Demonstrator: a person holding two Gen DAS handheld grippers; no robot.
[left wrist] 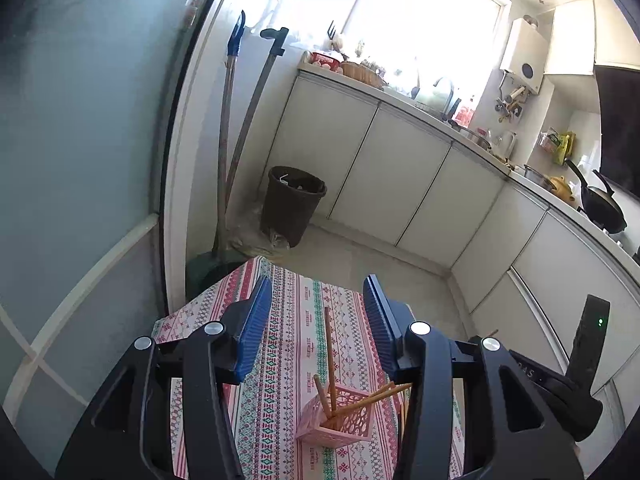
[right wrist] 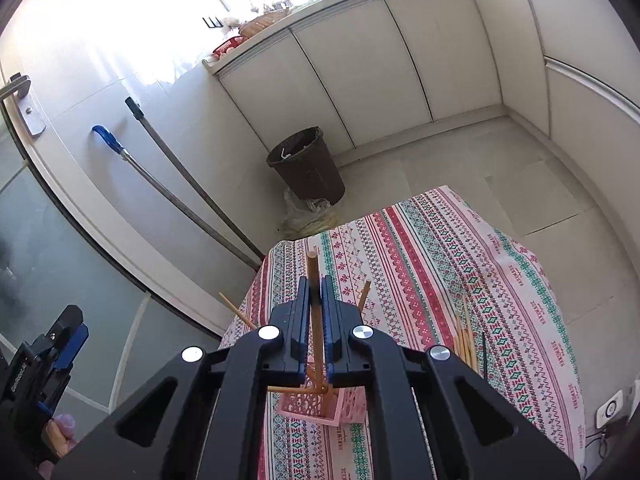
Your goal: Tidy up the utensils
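My right hand-held gripper (right wrist: 316, 292) is clamped on a thin wooden chopstick (right wrist: 313, 276) over the pink lattice plastic holder (right wrist: 320, 400); next, lower and release, left hand-held gripper (left wrist: 318, 312) apart, empty.

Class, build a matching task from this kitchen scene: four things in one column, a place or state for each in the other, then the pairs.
Things:
1. left tongs
2. right tongs
3. pink basket
4. brown bin

Places or states:
A. on the floor by the cabinets
B. on the patterned cloth, chopsticks inside
C. open, nothing between
D. shut on a chopstick

Pairs: 1-C, 2-D, 3-B, 4-A
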